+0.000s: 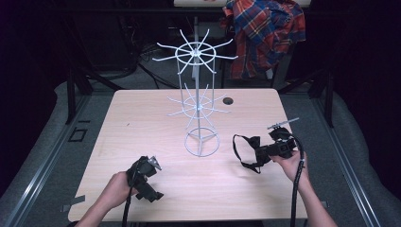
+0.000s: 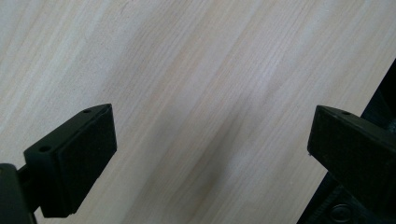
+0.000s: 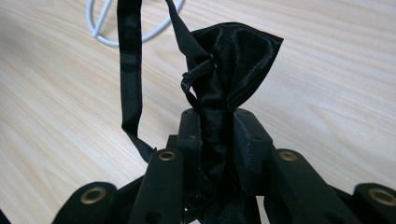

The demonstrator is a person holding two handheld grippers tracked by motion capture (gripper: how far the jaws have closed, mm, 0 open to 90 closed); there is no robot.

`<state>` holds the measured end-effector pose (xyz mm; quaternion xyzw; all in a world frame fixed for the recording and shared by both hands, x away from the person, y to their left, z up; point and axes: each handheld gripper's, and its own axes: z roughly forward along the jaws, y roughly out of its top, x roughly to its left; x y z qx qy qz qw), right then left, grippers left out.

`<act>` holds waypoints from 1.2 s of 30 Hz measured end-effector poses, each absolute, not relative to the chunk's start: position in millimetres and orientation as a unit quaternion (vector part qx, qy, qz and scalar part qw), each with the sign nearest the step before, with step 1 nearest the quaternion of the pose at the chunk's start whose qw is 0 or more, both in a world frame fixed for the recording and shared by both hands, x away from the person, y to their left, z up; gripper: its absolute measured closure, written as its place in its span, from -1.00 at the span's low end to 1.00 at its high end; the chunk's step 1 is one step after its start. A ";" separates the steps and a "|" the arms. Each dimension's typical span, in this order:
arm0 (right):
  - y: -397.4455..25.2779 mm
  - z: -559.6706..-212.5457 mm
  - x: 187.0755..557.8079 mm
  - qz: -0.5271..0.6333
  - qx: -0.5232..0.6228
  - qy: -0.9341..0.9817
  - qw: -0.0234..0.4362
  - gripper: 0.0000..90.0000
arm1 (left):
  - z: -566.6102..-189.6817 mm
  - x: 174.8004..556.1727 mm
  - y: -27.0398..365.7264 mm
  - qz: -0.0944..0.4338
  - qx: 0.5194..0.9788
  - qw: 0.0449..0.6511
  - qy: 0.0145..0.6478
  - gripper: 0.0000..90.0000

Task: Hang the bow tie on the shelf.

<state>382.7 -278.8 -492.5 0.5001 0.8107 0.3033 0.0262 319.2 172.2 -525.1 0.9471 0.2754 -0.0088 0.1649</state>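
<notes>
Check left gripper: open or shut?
Open. The left gripper has its jaws spread wide with bare table between them.

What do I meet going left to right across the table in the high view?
Left tongs, open and low over the table → white wire rack, upright near the middle → black bow tie with its strap looped out → right tongs, shut on the bow tie.
</notes>
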 end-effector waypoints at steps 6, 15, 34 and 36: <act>-273.3 -485.7 380.7 0.315 0.486 0.815 0.034 0.65 | -525.2 318.5 173.1 -0.008 0.946 0.166 0.277 -0.97; -270.9 -474.0 378.1 0.337 0.473 0.813 0.031 0.65 | -525.7 319.2 171.9 -0.009 0.947 0.163 0.276 -0.97; -259.6 -448.6 375.4 0.363 0.457 0.809 0.064 0.65 | -522.1 317.3 172.3 0.004 0.946 0.170 0.275 -0.96; -257.3 -447.6 376.2 0.368 0.456 0.808 0.064 0.65 | -521.7 316.9 172.4 0.005 0.947 0.170 0.274 -0.96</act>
